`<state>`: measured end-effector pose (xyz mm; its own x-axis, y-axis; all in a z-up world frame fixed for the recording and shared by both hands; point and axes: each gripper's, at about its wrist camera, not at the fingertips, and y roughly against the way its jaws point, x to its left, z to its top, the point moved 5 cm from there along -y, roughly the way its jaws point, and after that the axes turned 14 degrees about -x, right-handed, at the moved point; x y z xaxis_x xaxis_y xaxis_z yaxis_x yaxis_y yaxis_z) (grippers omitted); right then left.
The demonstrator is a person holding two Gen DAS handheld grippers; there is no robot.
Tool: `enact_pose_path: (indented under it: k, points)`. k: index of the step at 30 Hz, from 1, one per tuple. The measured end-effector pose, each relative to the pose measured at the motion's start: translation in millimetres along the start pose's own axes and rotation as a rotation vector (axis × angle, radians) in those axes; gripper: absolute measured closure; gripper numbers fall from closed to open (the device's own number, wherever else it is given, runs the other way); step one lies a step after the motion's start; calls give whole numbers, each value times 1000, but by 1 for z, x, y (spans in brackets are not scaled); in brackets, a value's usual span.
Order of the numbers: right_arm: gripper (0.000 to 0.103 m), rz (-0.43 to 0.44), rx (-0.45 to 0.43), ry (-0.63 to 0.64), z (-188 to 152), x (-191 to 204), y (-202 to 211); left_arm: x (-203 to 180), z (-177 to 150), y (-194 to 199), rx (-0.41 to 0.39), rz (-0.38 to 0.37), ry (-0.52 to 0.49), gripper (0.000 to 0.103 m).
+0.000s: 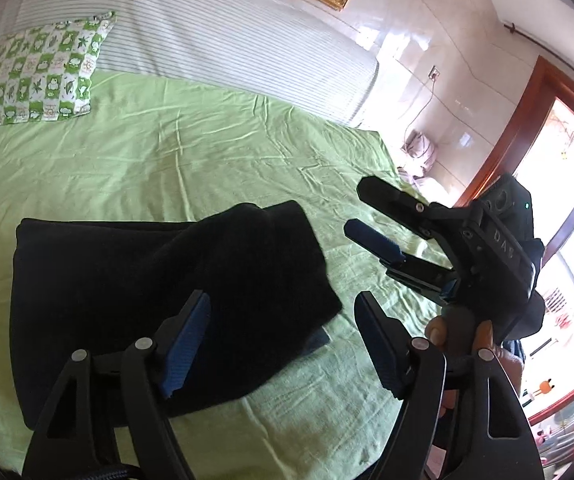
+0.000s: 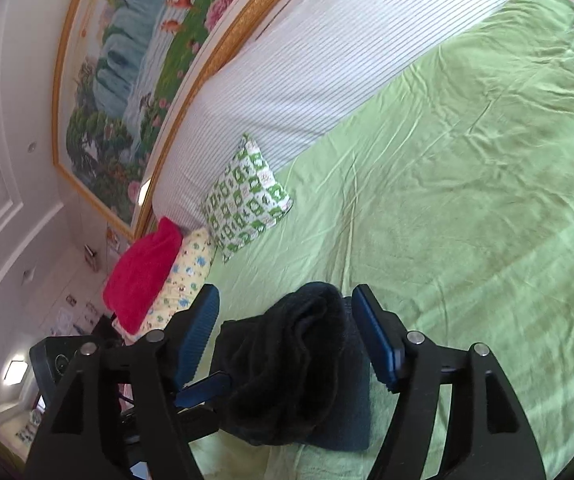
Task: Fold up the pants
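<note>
Pants [image 1: 159,280], black and already doubled into a compact bundle, lie on the green sheet [image 1: 167,148] in the near part of the bed, well apart from the frog-print pillow [image 1: 35,76] and the striped bolster [image 1: 215,28] behind it. Seen from the left wrist, the bundle's long axis runs roughly across the view, with a rumpled upper layer lying slantwise over a flatter lower one, and a small corner of the lower layer peeking out at the near right edge.

The left gripper [image 1: 283,344] hangs above the bundle's near right part with its jaws spread wide and nothing between them. The right gripper [image 1: 357,210] sits just beside the bundle's right end, clear of the cloth, its jaws likewise parted and empty; from its own camera [image 2: 287,336] the humped end of the pants lies straight ahead between the fingers, so the long axis points away from it.

Judged from this, the right gripper is better lined up to take that end, while the left is nearer the cloth. The untidy top layer suggests the fold needs squaring or one more pass.
</note>
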<state>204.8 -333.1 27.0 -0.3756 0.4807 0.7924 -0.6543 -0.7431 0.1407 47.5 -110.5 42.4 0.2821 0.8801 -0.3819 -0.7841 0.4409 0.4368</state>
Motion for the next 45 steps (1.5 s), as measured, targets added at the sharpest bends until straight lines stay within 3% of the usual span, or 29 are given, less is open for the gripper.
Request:
enact_pose_path:
  k: [9,16,25,45]
  points:
    - [25,-82,-11,14,-16,8,20,23,6,31,-26,22,104,26]
    - [25,-111,2,45,-33,24,26,44,9,55,-44,55,167,26]
    - [16,-142,38,74,-53,35,28,75,4,78,-68,113,214,25]
    - [16,-176,74,25,-78,17,18,123,-10,73,-31,185,271,24]
